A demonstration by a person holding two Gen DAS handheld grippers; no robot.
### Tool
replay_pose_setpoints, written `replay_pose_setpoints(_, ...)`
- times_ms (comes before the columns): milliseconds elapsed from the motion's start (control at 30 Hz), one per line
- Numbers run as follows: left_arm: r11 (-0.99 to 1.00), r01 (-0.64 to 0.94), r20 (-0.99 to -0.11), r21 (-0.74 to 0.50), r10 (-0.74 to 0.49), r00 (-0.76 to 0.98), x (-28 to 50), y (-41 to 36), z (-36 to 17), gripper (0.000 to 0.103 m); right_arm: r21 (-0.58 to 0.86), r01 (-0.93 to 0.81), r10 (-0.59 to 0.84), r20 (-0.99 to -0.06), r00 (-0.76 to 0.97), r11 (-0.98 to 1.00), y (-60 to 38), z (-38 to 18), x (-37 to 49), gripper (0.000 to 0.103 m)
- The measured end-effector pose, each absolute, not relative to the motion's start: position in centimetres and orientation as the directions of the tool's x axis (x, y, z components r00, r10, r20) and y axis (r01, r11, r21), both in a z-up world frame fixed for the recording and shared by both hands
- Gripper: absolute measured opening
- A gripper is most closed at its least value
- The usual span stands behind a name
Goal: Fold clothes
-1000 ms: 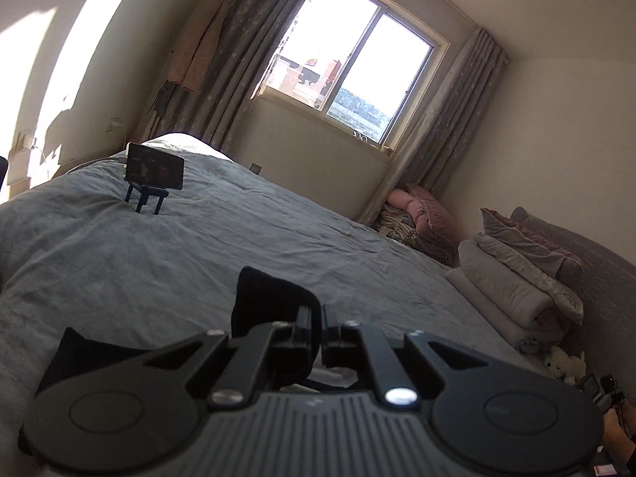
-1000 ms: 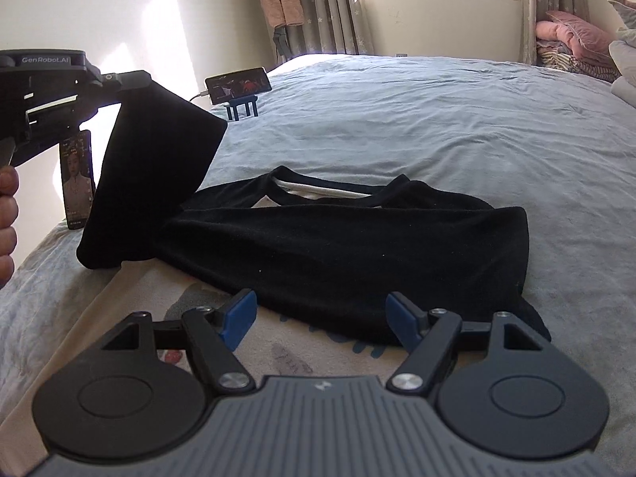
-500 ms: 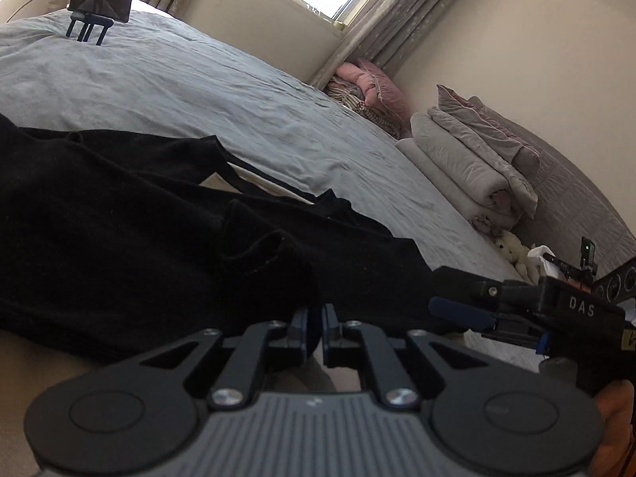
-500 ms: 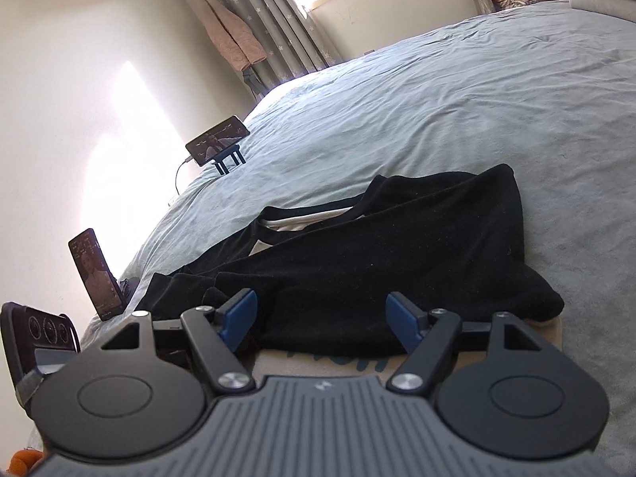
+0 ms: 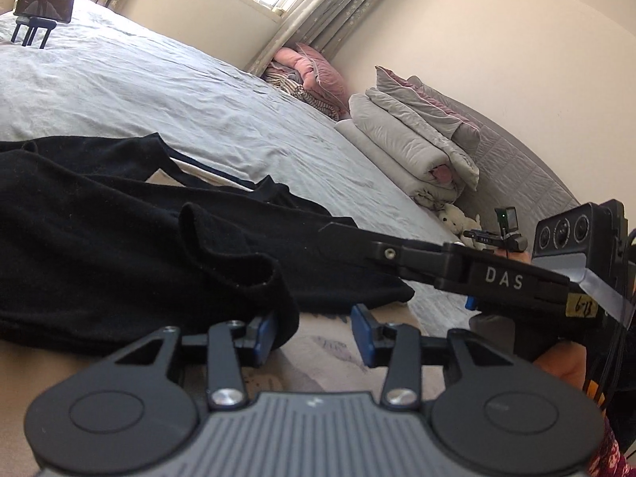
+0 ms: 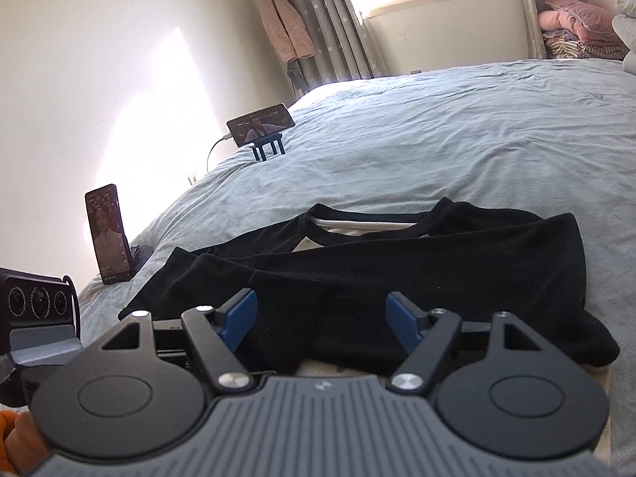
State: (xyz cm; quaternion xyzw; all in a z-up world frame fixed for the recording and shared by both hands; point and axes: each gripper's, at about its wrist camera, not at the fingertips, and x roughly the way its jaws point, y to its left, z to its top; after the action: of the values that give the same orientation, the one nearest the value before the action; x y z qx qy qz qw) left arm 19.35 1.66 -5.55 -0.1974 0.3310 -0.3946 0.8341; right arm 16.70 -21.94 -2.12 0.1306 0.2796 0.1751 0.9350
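A black long-sleeved shirt lies flat across the grey bed, on top of a beige garment. Its sleeve is folded over onto the body. My left gripper is low at the shirt's near edge with its jaws opening. The sleeve's end hangs loose in the gap against the left pad, and the pads do not press on it. My right gripper is open just above the shirt's near hem, nothing pinched. One of its fingers reaches in from the right in the left wrist view.
A phone on a blue stand sits far back on the bed, and a second upright phone is at the left edge. Folded quilts, pink pillows and a plush toy line the far right side.
The left gripper, which held the sleeve raised and pinched, came down onto the shirt, laid the sleeve across it, and its jaws have parted. The right gripper stays open.
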Motion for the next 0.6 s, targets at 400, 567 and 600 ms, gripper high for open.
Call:
replay_pose_setpoints(400,0.783,0.314,-0.488,-0.537,-0.593,0.641,21.0,7.1,-2.7,0.059,0.132,-0.346,0.360,-0.539,0.762,0.929,-16.0,-2.5,15.5,0.078)
replay_pose_setpoints(567,0.783,0.242,-0.497,-0.573,-0.566,0.657,22.0,9.1,-3.0,0.064,-0.115,-0.393,0.264,-0.570,0.778,0.912,-12.1,-4.5,15.0,0.080)
replay_pose_setpoints(600,0.786,0.233,-0.498,-0.573,-0.560,0.662,22.1,9.3,-3.1,0.064,-0.159,-0.388,0.238,-0.567,0.789,0.908,-11.7,-4.8,15.0,0.080)
